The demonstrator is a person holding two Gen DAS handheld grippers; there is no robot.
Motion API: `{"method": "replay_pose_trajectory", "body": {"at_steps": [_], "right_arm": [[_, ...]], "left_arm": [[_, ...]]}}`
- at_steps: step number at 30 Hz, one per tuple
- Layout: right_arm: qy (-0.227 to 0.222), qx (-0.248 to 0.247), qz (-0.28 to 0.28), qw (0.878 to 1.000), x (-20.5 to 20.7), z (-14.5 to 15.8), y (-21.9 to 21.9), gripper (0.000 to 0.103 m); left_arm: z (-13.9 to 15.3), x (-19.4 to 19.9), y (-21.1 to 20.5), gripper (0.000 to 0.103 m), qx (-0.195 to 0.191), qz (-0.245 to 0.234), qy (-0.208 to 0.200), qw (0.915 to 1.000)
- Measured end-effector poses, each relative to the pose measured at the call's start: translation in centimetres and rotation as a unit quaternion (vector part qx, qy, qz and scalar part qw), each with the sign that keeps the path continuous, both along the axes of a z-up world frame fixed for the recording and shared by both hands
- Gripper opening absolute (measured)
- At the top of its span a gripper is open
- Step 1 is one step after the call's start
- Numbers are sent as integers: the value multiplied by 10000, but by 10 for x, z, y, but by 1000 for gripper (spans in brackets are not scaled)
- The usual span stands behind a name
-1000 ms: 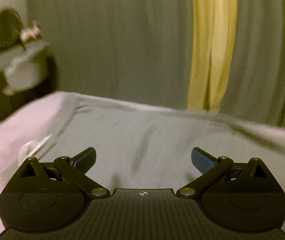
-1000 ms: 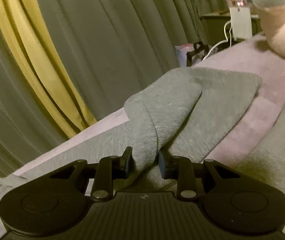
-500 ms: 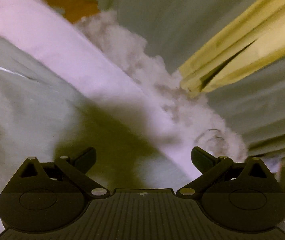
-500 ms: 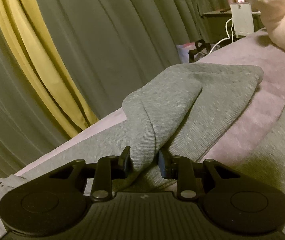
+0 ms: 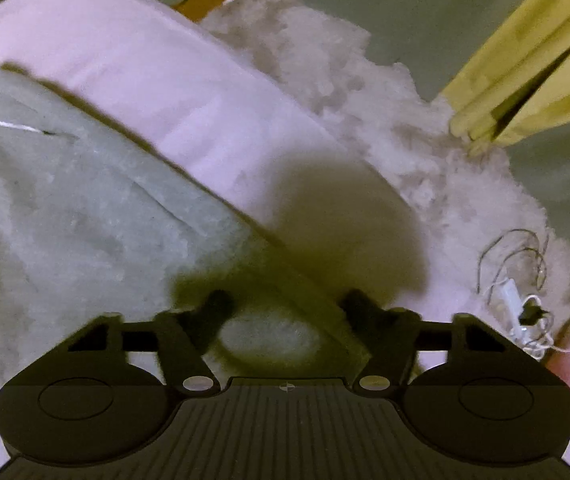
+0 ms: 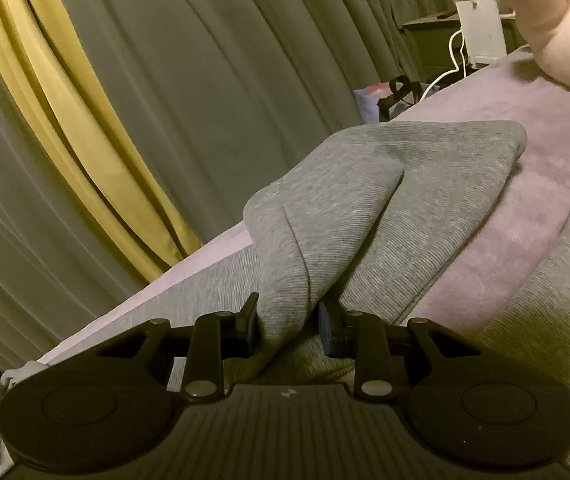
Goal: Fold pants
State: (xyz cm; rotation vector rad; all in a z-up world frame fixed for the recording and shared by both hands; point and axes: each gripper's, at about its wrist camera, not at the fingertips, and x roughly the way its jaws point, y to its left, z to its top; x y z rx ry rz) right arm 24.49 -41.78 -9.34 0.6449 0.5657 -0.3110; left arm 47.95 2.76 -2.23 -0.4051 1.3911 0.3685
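Holding pants (image 6: 365, 208) in the right gripper (image 6: 289, 320), jaws clamped on a fold. Left gripper (image 5: 285, 312) jaws have just been closing, half-open over the hem at 12 o'clock; grip unclear. We risk catching the bed (image 5: 165, 92) sheet.

We note a bed (image 6: 545, 120) covered by a pale pink sheet (image 5: 173, 92). Grey pants (image 6: 365, 208) lie directly on it, one part bunched and raised off the sheet, the rest flat along the near edge. In the left wrist view the pants (image 5: 65, 208) reach close to the bed's edge. A fluffy white rug (image 5: 365, 80) lies on the floor beside the bed.
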Motion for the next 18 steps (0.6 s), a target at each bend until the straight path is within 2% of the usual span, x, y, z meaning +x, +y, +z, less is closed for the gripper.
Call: {"method": "replay_pose_trajectory", "body": {"at_steps": [1,2,3,7,8,13,18], "right_arm": [[-12,43,-6,10000,0,0,-1,27],[-22,74,-17,10000,0,0,-2,27],[-40,88,-44,9999,0,0,-2,25],[-136,196,-112,9997,0,1,-3,15],[-172,269,-124,9994,-1,1,-4,14],[-314,750,-228,9964,-10,7,-11,10],[-734,831,-346,9932,-49,45,-13,9]], "left_arm": [[3,-1,-2,39,129,-67,-25,9999],[8,-5,-1,16,180,-210,68,9996],[11,-9,3,11,106,-214,-9,9997],[30,-33,23,8,-280,25,-437,9987],[38,-42,25,7,-273,33,-485,9984],[89,-95,29,7,-386,-328,-1209,9914],[142,-180,44,7,-659,-646,-1805,9792]]}}
